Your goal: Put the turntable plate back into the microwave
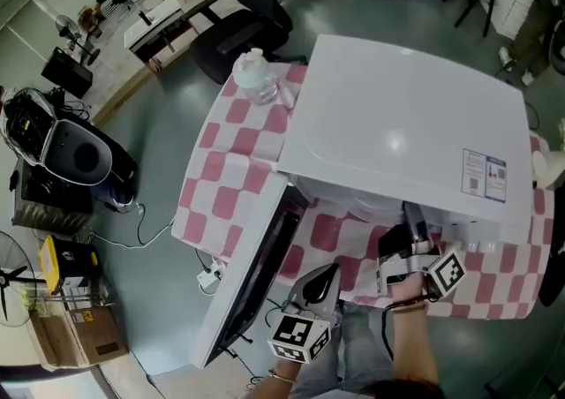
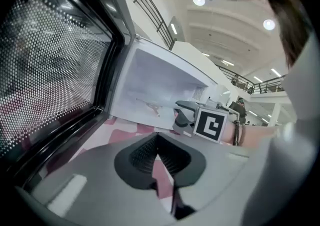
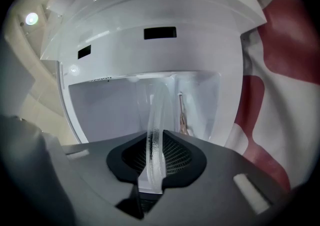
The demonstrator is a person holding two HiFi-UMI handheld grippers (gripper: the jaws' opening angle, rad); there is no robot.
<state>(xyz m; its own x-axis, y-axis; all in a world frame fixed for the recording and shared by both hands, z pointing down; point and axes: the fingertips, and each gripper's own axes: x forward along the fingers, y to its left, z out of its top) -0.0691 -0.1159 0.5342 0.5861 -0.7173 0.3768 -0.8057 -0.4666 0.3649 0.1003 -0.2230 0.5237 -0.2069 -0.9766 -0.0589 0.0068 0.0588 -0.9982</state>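
While the left gripper waits near the open door, fingers pinched together on nothing, the right gripper has its fingers clamped on the plate's rim. One plate only, running edge-on straight ahead from those fingers, its far part seemingly inside the cavity. One microwave on the bench, two grippers, and the right is the nearer.

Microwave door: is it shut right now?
No, the door stands swung wide open at the front of the microwave.
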